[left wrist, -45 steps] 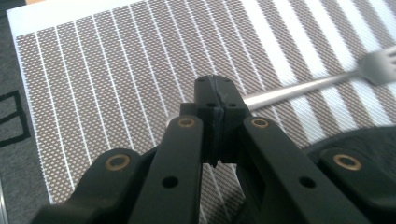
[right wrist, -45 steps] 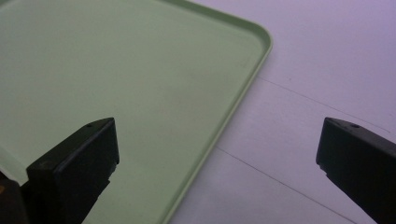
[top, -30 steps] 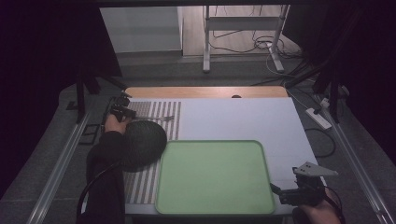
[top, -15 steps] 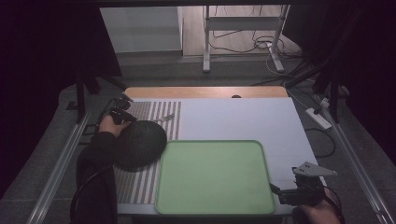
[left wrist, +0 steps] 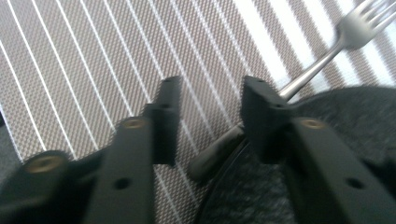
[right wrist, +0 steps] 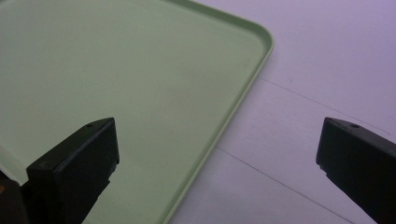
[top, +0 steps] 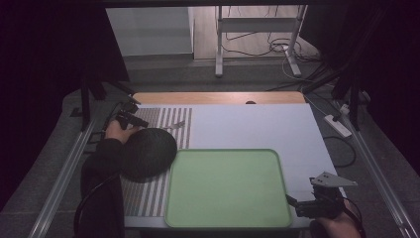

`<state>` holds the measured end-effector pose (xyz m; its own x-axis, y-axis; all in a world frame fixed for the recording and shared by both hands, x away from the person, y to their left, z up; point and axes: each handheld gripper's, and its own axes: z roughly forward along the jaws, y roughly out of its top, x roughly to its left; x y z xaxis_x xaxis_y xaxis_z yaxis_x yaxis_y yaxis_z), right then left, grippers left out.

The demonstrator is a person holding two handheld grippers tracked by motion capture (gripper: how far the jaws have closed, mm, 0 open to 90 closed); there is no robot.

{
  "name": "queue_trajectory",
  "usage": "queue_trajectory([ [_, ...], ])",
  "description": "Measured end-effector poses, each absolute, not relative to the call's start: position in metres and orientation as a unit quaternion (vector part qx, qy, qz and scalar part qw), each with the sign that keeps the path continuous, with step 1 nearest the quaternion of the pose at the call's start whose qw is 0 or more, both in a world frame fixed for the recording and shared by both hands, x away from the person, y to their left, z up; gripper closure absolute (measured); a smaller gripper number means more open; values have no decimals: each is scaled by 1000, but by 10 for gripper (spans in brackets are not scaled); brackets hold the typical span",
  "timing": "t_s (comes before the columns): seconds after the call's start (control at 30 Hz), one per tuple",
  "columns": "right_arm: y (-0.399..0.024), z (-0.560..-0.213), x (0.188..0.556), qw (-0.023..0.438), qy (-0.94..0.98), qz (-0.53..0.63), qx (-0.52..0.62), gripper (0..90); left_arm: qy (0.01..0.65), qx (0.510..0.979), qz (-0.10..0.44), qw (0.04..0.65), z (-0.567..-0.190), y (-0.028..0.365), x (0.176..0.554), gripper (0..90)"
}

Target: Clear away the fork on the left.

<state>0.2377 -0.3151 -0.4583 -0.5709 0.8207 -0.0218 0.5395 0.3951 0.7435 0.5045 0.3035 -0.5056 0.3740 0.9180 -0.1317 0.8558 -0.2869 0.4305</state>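
L claw (left wrist: 210, 116) has just been opening, fork (left wrist: 322, 63) handle lying loose between jaws on striped mat (left wrist: 93, 56); R claw (right wrist: 217, 154) hanging released beside green tray (right wrist: 116, 70).

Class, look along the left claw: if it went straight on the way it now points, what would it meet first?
Probably the fork: its handle lies between the left claw's jaws, which have just been opening, on the striped placemat beside the dark plate. Depth is hard to judge.
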Motion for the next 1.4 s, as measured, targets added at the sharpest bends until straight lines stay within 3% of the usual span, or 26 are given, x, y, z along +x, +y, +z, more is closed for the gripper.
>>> queue_trajectory([
  [0.13, -315, -458, 238, 197, 811, 357, 419, 0, 550, 799, 70, 232, -500, 296, 509, 282],
  [0.27, -315, -458, 238, 197, 812, 357, 418, 0, 530, 812, 68, 235, -498, 284, 512, 119],
  [0.43, -315, -458, 237, 197, 812, 357, 418, 0, 509, 827, 76, 224, -499, 266, 516, 0],
  [1.03, -317, -458, 237, 194, 811, 361, 418, 0, 483, 861, 61, 151, -519, 226, 537, 4],
  [1.23, -317, -458, 237, 194, 811, 362, 418, 0, 477, 864, 57, 153, -521, 233, 536, 111],
  [1.4, -316, -458, 237, 194, 811, 361, 417, 0, 471, 866, 57, 158, -516, 240, 534, 341],
])
